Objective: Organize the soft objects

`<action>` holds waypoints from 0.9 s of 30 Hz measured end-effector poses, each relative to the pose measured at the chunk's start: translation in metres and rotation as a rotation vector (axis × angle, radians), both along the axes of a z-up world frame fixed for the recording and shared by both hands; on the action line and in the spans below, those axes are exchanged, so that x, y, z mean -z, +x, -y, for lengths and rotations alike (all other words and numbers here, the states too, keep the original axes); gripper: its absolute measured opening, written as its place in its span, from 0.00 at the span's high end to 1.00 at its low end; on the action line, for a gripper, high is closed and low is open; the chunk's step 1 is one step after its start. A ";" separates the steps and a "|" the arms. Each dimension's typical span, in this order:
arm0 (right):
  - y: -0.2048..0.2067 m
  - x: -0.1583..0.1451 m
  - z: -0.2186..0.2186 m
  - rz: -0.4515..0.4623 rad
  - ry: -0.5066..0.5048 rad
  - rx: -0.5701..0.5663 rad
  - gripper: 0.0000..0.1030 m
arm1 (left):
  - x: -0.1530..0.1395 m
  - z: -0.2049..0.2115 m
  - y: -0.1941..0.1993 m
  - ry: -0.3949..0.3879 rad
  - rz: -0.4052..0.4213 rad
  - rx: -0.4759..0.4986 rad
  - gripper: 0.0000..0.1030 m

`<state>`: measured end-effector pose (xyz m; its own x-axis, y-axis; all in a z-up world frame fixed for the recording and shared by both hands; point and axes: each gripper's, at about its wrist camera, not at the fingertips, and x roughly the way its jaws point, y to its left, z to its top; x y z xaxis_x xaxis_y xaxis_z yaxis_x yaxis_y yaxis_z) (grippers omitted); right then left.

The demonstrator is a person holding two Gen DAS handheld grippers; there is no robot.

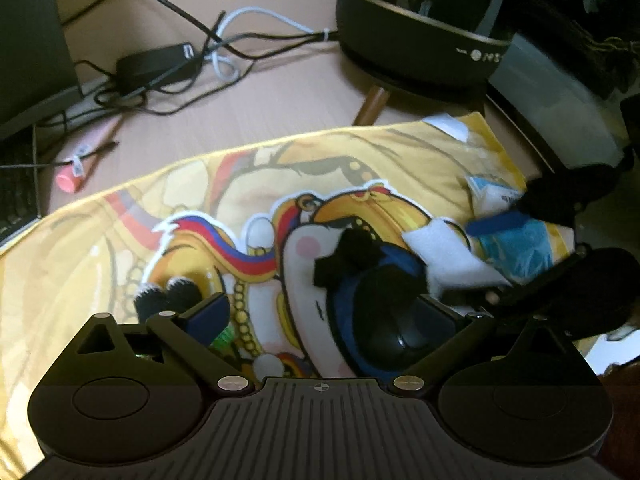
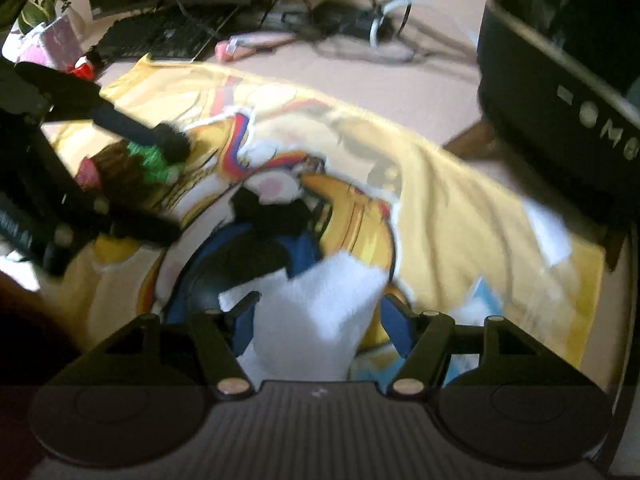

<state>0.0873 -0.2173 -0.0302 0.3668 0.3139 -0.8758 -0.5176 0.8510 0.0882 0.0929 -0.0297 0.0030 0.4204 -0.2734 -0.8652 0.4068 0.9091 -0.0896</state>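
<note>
White plush toy (image 2: 316,312) (one) between right gripper's (image 2: 316,320) jaws.

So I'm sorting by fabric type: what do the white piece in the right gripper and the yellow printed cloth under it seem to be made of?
The white piece looks like fleece or plush: matte, with a fuzzy nap and soft thick edges. The yellow printed cloth looks like a thin, smooth woven or microfibre textile: it lies flat with shallow wrinkles and carries a sharp cartoon print. Blur leaves both open. The right gripper brackets the white piece.
</note>
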 end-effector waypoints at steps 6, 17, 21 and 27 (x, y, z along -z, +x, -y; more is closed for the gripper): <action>-0.017 0.012 -0.002 -0.075 0.037 -0.015 0.88 | -0.005 -0.003 0.001 -0.040 0.013 -0.013 0.02; -0.017 -0.013 -0.044 -0.103 0.299 -0.068 0.92 | -0.037 -0.062 0.025 -0.150 0.066 -0.254 0.01; -0.016 -0.007 -0.024 -0.115 0.273 0.032 0.93 | -0.038 -0.060 0.021 -0.147 0.068 -0.235 0.01; -0.029 -0.032 0.045 -0.013 0.302 0.278 0.93 | -0.028 -0.022 0.016 -0.165 0.026 -0.099 0.01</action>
